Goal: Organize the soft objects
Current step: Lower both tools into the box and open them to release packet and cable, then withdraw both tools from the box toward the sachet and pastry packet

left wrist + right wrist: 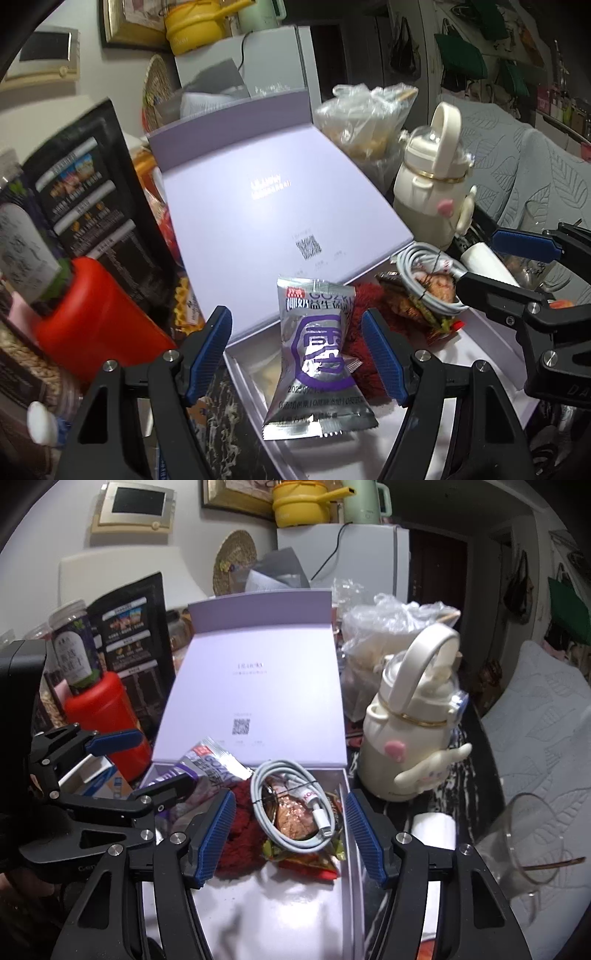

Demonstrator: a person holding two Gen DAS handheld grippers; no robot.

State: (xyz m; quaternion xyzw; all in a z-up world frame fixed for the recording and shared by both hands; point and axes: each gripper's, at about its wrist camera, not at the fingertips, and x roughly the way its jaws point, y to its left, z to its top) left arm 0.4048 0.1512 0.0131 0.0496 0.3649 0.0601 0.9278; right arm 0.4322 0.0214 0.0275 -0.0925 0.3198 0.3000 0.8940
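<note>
The silver snack packet (pixel 317 354) lay in the open lilac box (pixel 491 365), propped against its near-left wall and partly over a dark red fuzzy item (pixel 364 328). Beside these, toward the right of the box, a coiled white charging cable (pixel 291 805) rested on top of a clear-wrapped snack (pixel 291 821) and a red-and-yellow wrapper (pixel 310 862). The left gripper (pixel 297 350) hung over the packet with its jaws spread, the blue pads (pixel 208 347) standing clear of the packet's edges, so nothing was grasped. The right gripper (pixel 290 840) hovered above the cable, likewise released, with neither pad touching anything. The box's lid (pixel 255 686) stood tilted back behind the contents. Just right of the box stood a cream bottle with a loop handle (pixel 410 734); to the left were a red container (pixel 107 720) and a black pouch (pixel 136 635). A clear glass cup (pixel 528 845) sat well to the right.
</note>
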